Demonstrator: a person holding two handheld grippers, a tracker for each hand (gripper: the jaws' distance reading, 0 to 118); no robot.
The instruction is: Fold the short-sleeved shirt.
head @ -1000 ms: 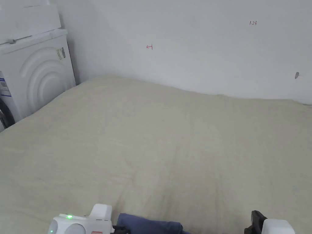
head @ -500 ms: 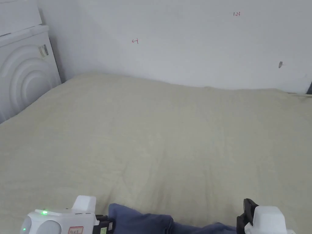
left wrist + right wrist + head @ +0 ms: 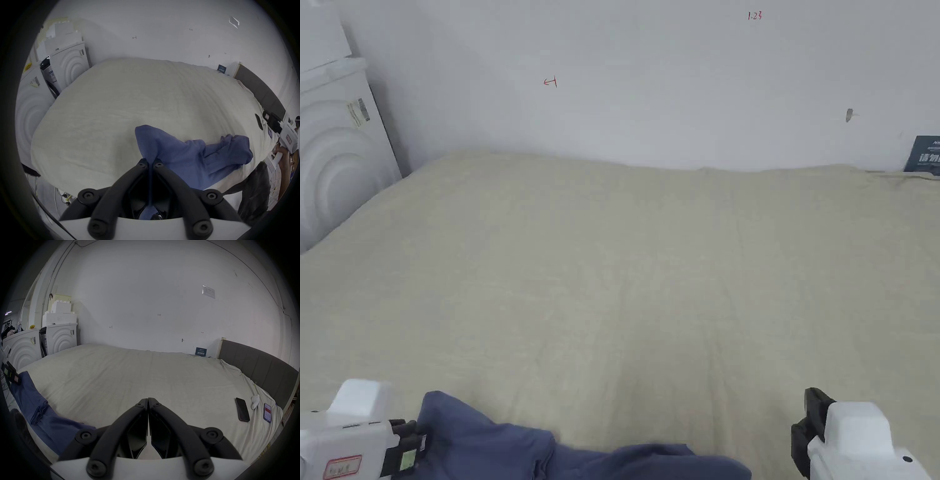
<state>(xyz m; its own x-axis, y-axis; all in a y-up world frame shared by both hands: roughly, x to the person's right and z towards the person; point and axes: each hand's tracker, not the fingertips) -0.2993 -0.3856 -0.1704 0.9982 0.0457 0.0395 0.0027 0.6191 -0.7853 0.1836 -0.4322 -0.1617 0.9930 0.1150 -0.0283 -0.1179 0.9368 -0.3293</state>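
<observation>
A beige-sheeted bed (image 3: 650,262) meets a white wall (image 3: 675,75), grey headboard (image 3: 259,363) alongside.

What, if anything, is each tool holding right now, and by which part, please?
The left tool is shut on the blue shirt, pinching a raised fold at its end. The right tool is shut on nothing.

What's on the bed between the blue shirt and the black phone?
In the right gripper view, just bare bed sheet lies between the blue shirt and the black phone.
</observation>
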